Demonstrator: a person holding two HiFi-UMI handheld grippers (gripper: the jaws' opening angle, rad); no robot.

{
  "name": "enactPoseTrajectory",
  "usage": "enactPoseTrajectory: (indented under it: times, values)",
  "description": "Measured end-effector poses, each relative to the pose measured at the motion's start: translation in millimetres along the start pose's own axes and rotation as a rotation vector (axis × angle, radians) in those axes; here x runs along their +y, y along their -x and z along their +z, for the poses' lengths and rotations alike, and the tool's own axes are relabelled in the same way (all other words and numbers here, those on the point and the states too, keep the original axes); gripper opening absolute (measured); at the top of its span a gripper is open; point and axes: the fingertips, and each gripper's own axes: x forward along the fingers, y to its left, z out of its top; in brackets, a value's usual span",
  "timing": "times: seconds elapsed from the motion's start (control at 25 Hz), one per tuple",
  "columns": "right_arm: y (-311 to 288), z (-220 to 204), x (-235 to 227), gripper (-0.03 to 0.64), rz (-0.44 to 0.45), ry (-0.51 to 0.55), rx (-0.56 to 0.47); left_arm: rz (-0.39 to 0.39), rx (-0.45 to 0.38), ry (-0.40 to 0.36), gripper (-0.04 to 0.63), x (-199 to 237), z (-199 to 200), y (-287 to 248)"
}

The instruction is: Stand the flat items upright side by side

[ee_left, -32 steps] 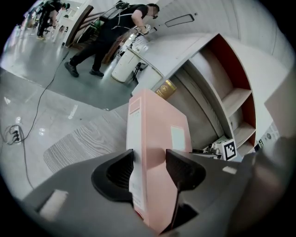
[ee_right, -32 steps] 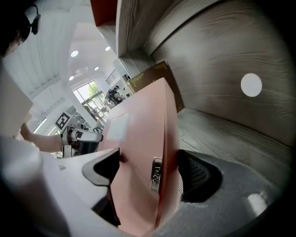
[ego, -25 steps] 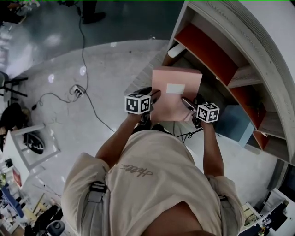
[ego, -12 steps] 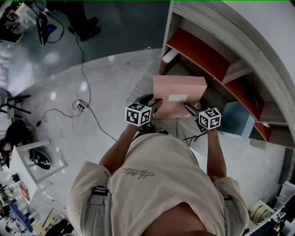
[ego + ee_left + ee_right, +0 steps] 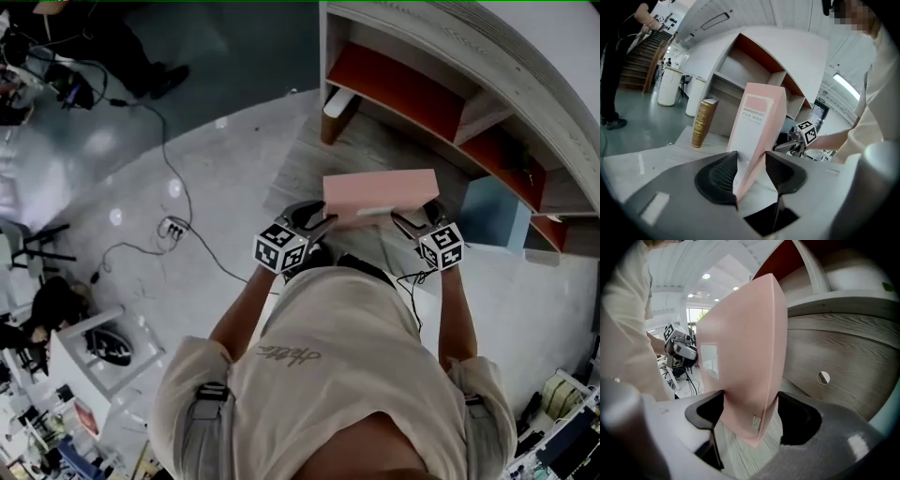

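Wooden shelf (image 5: 309, 159) below: my left gripper (image 5: 323, 223) and right gripper (image 5: 405, 222), jaws closing on the file box (image 5: 380, 195), have tipped it nearly upright.

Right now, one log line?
pink rectangular file box upright; left hand-held gripper jaws closing on it; right hand-held gripper jaws closing on it

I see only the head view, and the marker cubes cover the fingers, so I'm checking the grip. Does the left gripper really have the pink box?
Observer: Yes. The left gripper is closing its fingers, pads against both faces of the pink file box.
Operator: And the right?
Observer: The right gripper is closing its fingers too, pads on the box's lower corner.
Operator: Anything standing upright yet?
Observer: One gold-brown book stands upright, apart from the box.
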Motion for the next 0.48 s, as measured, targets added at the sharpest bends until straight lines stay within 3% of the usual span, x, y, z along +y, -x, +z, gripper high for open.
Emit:
enactPoseTrajectory:
  times: [0.16, 0.48]
  values:
    - [6, -7, 8, 0.359, -0.023, -0.004, 0.005, -0.057, 0.005, -0.052, 0.201, -8, -9, 7]
    - [16, -20, 16, 0.357, -0.077, -0.055, -0.011, -0.108, 0.037, -0.233, 0.339, -10, -16, -1]
